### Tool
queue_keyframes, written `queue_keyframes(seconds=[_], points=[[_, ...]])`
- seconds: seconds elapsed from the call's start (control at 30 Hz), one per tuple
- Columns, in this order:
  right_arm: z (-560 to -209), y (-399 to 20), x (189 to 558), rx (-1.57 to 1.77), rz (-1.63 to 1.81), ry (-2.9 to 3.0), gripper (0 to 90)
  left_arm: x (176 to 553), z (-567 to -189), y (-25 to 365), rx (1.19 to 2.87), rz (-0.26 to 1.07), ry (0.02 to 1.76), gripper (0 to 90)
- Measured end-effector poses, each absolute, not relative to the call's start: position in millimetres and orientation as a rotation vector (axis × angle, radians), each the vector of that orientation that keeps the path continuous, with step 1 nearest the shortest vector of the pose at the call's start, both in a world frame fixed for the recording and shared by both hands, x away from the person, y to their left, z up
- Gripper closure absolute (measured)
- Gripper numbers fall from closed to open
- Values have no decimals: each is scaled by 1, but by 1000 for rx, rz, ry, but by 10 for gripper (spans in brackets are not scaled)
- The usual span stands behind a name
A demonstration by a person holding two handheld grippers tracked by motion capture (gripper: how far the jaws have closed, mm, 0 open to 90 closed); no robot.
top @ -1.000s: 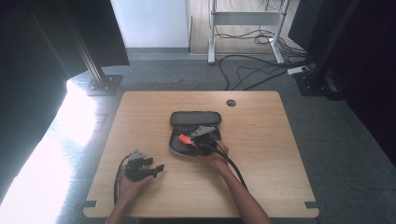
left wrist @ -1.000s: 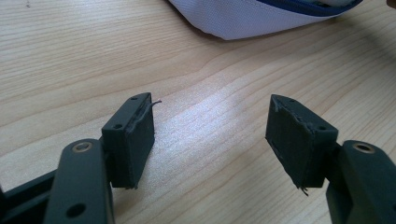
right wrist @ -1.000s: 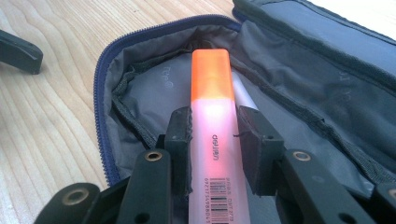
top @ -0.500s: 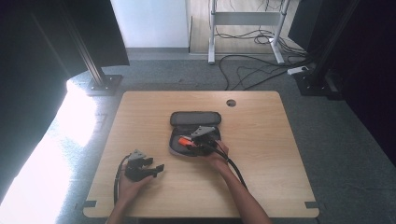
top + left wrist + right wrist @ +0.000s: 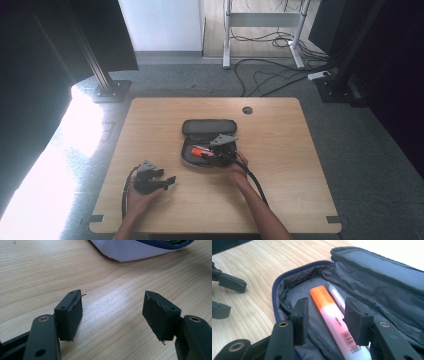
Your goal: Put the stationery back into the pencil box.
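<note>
From up top, my right gripper point(image 5: 200, 151) sits over the open pencil case point(image 5: 209, 128) mid-table, my left gripper point(image 5: 167, 181) off to the case's lower left. Left gripper view: jaws wide over bare table point(image 5: 37, 272). Right gripper view: jaws have just been opening, straddling the orange highlighter point(image 5: 332, 315) lying in the case, pads off it.

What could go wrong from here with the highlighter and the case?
1. The right gripper has just been opening, and its pads stand clear on either side of the orange highlighter; pulling back carelessly may drag the highlighter out of the pencil case.
2. A white pen lies right beside the highlighter, so a jaw might catch it.
3. The left gripper is open over bare table, so nothing steadies the case; it may slide.
</note>
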State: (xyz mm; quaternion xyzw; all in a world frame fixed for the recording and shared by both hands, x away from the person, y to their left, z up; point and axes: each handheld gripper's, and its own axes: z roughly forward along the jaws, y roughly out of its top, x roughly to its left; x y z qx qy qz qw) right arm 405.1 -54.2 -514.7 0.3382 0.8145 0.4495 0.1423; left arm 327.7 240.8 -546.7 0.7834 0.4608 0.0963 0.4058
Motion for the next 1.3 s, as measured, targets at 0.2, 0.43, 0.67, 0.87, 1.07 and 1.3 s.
queue_keyframes(seconds=[0.2, 0.43, 0.67, 0.87, 1.07, 1.3], points=[[-508, -63, 398, 995, 1337, 2300, 525, 328, -547, 241, 1978, 246, 1163, 328], [-506, -70, 391, 1010, 1365, 2282, 503, 328, -547, 241, 1976, 244, 1162, 328], [-504, -84, 381, 1022, 1391, 2265, 483, 328, -547, 241, 1978, 246, 1163, 328], [-502, -102, 368, 1041, 1437, 2221, 472, 328, -547, 240, 1979, 246, 1163, 329], [-502, -119, 352, 1055, 1458, 2172, 472, 327, -547, 240, 1980, 250, 1165, 329], [-506, -143, 337, 1082, 1455, 2136, 470, 327, -547, 239, 1982, 255, 1165, 328]])
